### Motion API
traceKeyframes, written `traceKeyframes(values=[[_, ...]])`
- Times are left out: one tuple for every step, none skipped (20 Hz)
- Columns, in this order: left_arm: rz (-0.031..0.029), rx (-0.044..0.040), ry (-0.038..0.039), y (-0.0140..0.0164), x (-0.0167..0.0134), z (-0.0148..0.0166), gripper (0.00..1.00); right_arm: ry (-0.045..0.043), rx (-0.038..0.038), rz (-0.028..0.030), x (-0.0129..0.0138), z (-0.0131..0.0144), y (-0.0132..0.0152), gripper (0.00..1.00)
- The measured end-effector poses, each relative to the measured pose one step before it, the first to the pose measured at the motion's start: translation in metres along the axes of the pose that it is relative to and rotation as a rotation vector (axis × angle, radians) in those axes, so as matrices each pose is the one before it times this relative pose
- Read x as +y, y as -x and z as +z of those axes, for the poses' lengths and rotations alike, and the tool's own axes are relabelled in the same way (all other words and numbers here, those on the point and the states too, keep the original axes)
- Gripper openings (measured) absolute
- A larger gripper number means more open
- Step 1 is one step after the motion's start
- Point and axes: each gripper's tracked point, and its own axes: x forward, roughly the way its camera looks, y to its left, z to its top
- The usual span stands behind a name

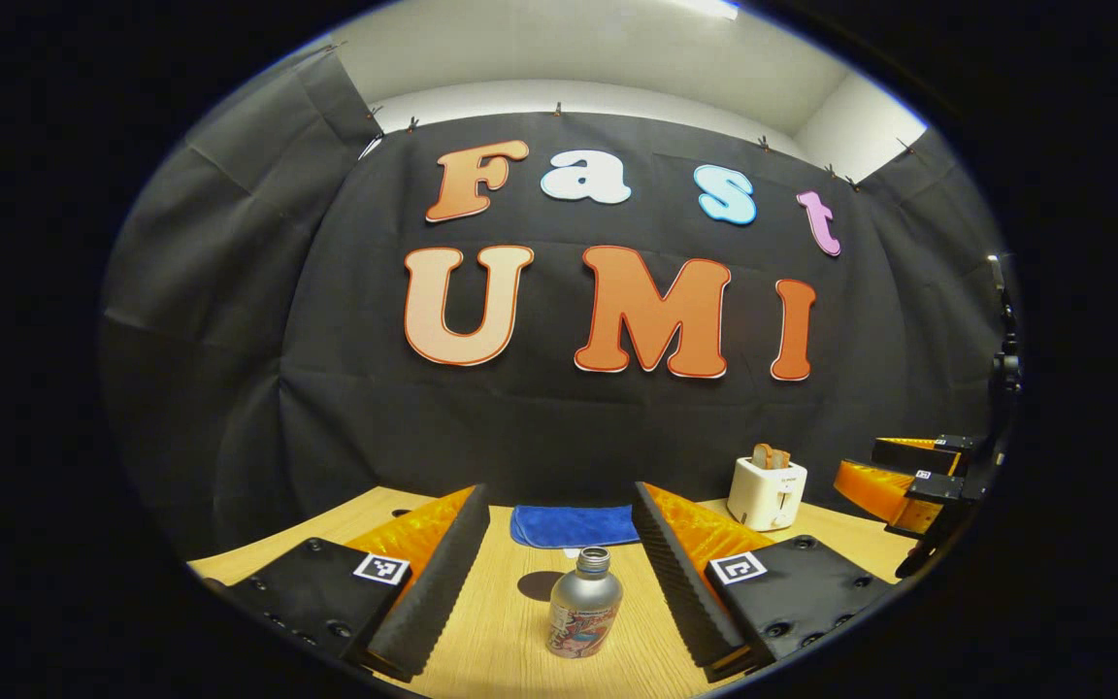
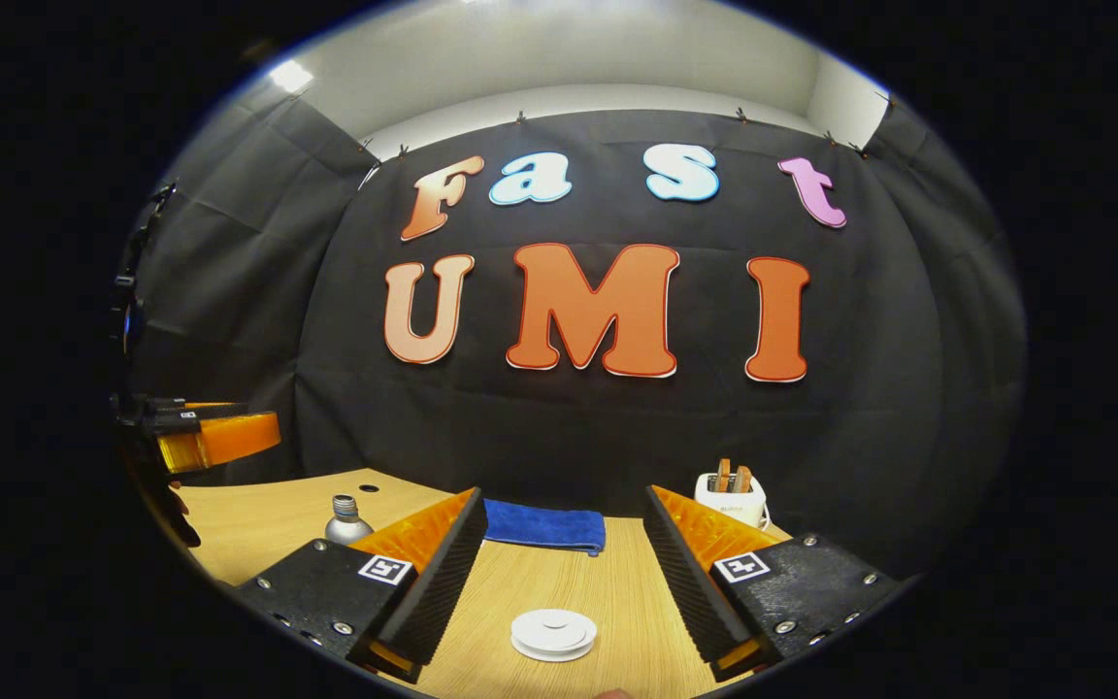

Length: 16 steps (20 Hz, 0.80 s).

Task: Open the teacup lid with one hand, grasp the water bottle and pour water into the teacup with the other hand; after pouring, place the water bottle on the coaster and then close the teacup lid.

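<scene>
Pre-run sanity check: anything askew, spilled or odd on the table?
Nothing spilled or tipped. The water bottle stands upright, uncapped. The white lid lies flat on the table. The blue cloth is folded by the wall, and the toaster holds toast.

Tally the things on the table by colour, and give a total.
Silver: 1, the bottle
White: 2, the toaster and the lid
Blue: 1, the cloth
Total: 4
</scene>
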Motion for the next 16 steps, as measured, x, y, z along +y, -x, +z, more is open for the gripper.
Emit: traceKeyframes(values=[[0.00871,0.00003,-0.01603,-0.00041,0.00078,-0.00057,0.96,-0.00629,0.00420,0.00076,-0.00133,-0.00239,-0.00027,0.97],[0.00590,0.00034,-0.01496,-0.00026,0.00048,-0.00130,0.96,-0.00452,0.00810,-0.00451,-0.00212,-0.00371,-0.00061,0.97],[0.00000,-0.00088,-0.01053,0.00028,-0.00276,-0.00158,0.96,-0.00178,0.01381,-0.00476,-0.00212,-0.00590,-0.00241,0.97],[-0.00772,-0.00339,-0.00422,-0.00035,-0.00393,-0.00175,0.96,-0.00178,0.01630,-0.00801,-0.00233,-0.00714,-0.00163,1.00],[-0.00842,0.00123,0.00010,-0.00101,-0.00391,-0.00155,0.96,-0.00069,0.01833,-0.00526,-0.00137,-0.00760,-0.00367,0.97],[-0.00698,0.00291,-0.00121,0.00007,-0.00362,-0.00450,0.96,-0.00073,0.01790,0.00066,-0.00023,-0.00791,-0.00321,0.97],[-0.00161,0.00642,-0.00494,-0.00209,-0.00253,-0.00373,0.96,-0.00114,0.01884,-0.00032,-0.00011,-0.00755,-0.00504,0.96],[-0.00072,0.00574,-0.00700,-0.00122,0.00005,-0.00310,0.96,-0.00110,0.02241,0.00174,-0.00035,-0.00920,-0.00390,0.96],[0.00059,0.00575,-0.00340,-0.00087,-0.00052,-0.00301,0.96,-0.00335,0.02162,0.00222,0.00026,-0.00835,-0.00401,0.96],[-0.00319,0.00271,0.00075,-0.00068,-0.00193,-0.00139,0.96,-0.00573,0.01708,0.00467,0.00098,-0.00800,-0.00341,0.95],[-0.00019,0.00070,0.00382,-0.00131,-0.00010,-0.00166,0.96,-0.00854,0.01312,0.00353,-0.00036,-0.00723,-0.00377,0.95],[-0.00113,0.00126,0.00256,-0.00033,-0.00027,-0.00197,0.96,-0.00955,0.01232,0.00169,0.00019,-0.00586,-0.00452,0.94],[0.00203,0.00326,0.00052,-0.00050,0.00056,-0.00130,0.96,-0.01038,0.01085,0.00171,-0.00094,-0.00704,-0.00442,0.92],[0.00279,0.00241,-0.00104,-0.00035,0.00083,-0.00301,0.96,-0.00885,0.01574,-0.00390,-0.00155,-0.00786,-0.00556,0.90],[0.00365,0.00567,-0.00161,-0.00231,0.00063,-0.00263,0.96,-0.00516,0.02093,0.00029,-0.00124,-0.00902,-0.00452,0.88],[0.00253,0.00541,-0.00158,0.00000,0.00031,-0.00388,0.96,-0.00193,0.02160,0.00570,0.00121,-0.00839,-0.00427,0.86]])
